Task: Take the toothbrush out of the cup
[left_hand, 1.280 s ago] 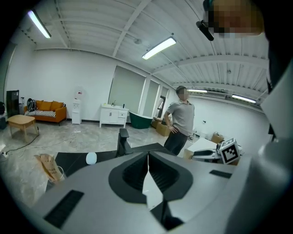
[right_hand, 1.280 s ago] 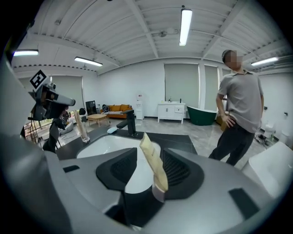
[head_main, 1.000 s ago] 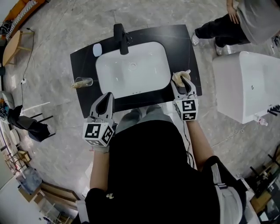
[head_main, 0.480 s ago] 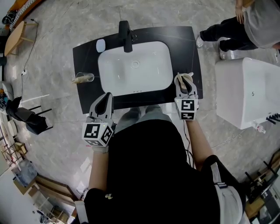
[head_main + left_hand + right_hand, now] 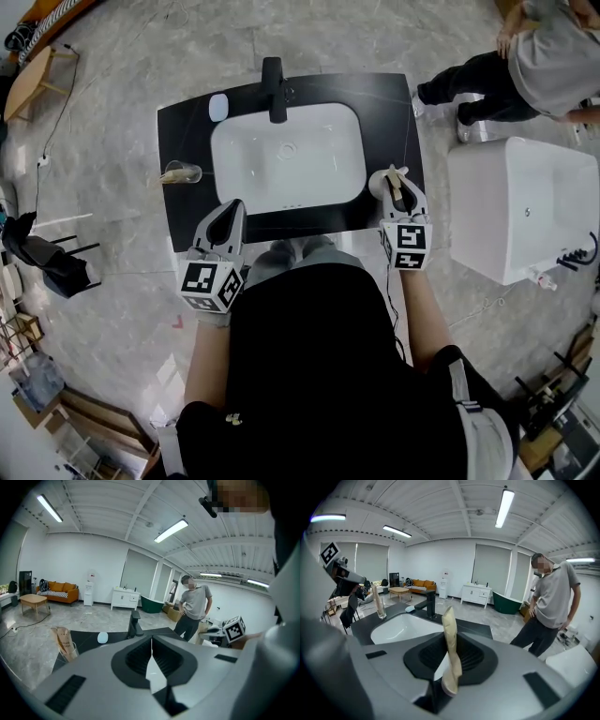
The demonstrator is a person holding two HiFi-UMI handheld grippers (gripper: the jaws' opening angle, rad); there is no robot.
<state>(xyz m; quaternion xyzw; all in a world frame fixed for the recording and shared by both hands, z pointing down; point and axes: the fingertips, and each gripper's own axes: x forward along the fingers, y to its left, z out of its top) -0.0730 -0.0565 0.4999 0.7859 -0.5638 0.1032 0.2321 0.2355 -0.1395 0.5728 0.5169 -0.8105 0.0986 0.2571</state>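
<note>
- Saw a glass cup (image 5: 180, 172) holding a paper-wrapped stick at the left edge of the black counter (image 5: 187, 225).
- Found the left gripper (image 5: 232, 204) pressed shut and empty, lower left of centre.
- Noted the white basin (image 5: 286, 159) mid-frame.
- Found the right gripper (image 5: 397, 178) at centre right, jaws just narrowed, clamped on the paper-wrapped toothbrush (image 5: 449, 630).

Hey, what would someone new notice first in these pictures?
A white sink set in a black counter fills the middle. The right tongs, which have just been closing, grip a paper-wrapped toothbrush at the counter's right edge; a glass cup with another stands at its left edge.
</note>
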